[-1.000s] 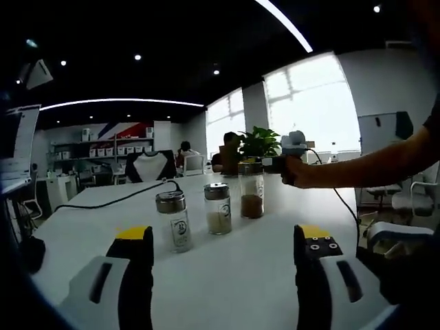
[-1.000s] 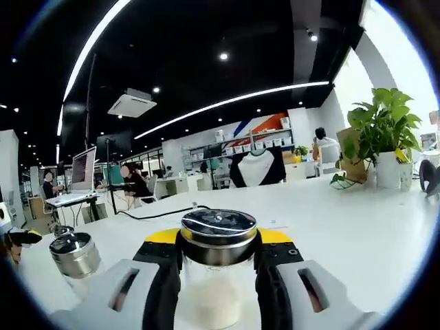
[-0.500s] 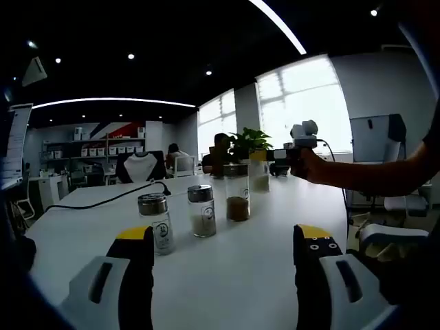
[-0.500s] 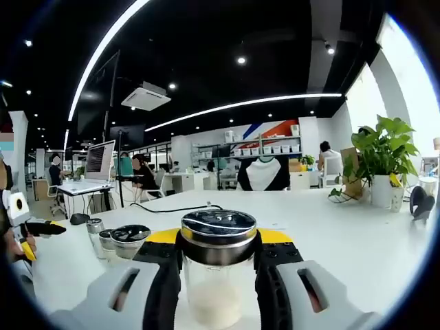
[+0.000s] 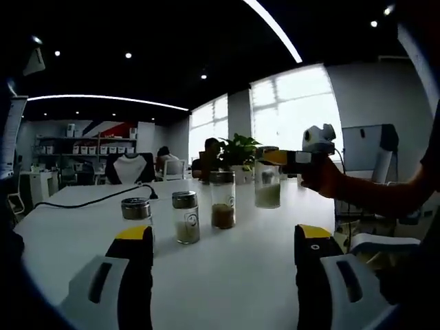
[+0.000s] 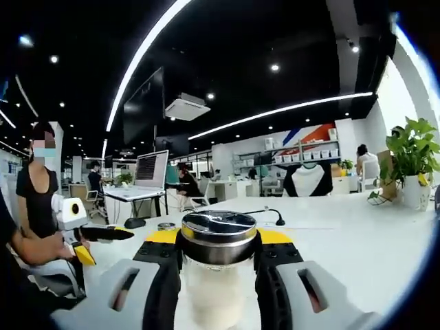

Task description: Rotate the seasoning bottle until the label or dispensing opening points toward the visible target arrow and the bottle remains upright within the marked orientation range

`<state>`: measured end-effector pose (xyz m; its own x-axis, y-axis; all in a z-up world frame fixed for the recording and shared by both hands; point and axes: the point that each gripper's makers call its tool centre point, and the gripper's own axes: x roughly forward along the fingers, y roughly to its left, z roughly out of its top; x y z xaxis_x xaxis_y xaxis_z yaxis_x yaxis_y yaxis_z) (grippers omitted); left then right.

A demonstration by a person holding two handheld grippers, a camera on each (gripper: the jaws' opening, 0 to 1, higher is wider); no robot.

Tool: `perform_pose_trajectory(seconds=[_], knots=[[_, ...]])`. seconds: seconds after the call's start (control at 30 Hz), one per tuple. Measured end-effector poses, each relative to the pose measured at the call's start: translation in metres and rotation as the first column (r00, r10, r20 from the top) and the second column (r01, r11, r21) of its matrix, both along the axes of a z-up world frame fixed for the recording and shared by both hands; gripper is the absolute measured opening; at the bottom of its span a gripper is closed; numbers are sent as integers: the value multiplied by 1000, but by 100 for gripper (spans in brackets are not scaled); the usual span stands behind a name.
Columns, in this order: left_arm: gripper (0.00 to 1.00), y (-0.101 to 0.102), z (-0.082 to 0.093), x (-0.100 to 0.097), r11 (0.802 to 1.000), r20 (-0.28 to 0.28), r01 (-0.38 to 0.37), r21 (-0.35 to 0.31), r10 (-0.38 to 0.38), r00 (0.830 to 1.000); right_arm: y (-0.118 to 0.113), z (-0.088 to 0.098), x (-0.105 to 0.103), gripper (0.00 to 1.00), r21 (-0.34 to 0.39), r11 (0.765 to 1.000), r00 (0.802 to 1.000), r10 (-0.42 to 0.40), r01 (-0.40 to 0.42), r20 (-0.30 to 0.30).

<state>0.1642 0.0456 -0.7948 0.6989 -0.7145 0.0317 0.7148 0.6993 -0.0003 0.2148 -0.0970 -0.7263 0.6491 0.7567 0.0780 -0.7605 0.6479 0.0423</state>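
A: Left gripper view, left to right. Left hand-held gripper (image 5: 221, 247), jaws apart, nothing between them, low over the white table (image 5: 227, 282). Beyond: three steel-capped glass shakers in a row (image 5: 180, 216), standing. Further right, the right hand-held gripper (image 5: 278, 158) holds the glass seasoning bottle with pale powder (image 5: 267, 185) off the table, long axis upright.

B: Right gripper view?

A: Right hand-held gripper clamped on that bottle just under its shiny steel cap; bottle sits dead ahead between the jaws, upright. Right hand is the nearer, plainly. Black cable (image 6: 265, 214) runs across the table behind.

B: Arrow? Label?

A: No target arrow visible; label facing can't be told.

B: Change from a second ago?

A: Bottle was alongside the row; now it has swung right, apart from it. Grip unchanged. Right view has panned left.
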Motion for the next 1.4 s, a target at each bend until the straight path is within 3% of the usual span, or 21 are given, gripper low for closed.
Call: perform_pose_trajectory(seconds=[0.17,0.27,0.33,0.47,0.73,0.83,0.9,0.97,1.0,1.07,1.2,1.33,1.4], knots=[[84,-15,3,-8,996,-13,82,-45,-82,997,35,-1,-24,39,19,993,993,119,-119,-5],[84,-25,-3,-13,993,-17,121,-10,-121,993,53,-4,-35,39,25,982,983,185,-185,-9],[84,-27,-5,-15,992,-18,130,-1,-130,991,64,-7,-40,39,7,977,977,211,-211,1],[68,-30,-3,-22,988,24,155,-3,-155,988,78,-12,-47,39,-6,969,969,248,-248,10],[67,-35,-8,-24,983,5,183,12,-183,983,98,-13,-68,39,-4,944,944,330,-330,15],[60,-37,-6,-29,977,54,212,40,-214,975,109,-12,-83,39,-18,936,935,353,-353,32],[60,-41,-3,-36,964,68,263,42,-265,962,117,-11,-94,39,-36,925,924,379,-378,48],[58,-51,-4,-56,918,120,383,106,-394,911,124,-9,-106,39,-36,908,906,419,-418,53],[58,-54,-6,-64,901,97,420,108,-430,898,126,-8,-110,39,-38,900,899,436,-434,53],[59,-56,-4,-69,894,95,438,99,-447,890,129,-8,-114,39,-40,893,892,450,-448,51],[54,-52,4,-65,898,95,439,13,-438,894,136,-11,-119,39,-65,883,882,469,-465,49],[47,-49,3,-62,908,104,419,26,-419,902,137,-14,-123,39,-62,869,868,494,-491,48],[42,-52,0,-59,917,85,398,36,-400,913,136,-17,-121,39,-76,878,877,476,-472,59]])
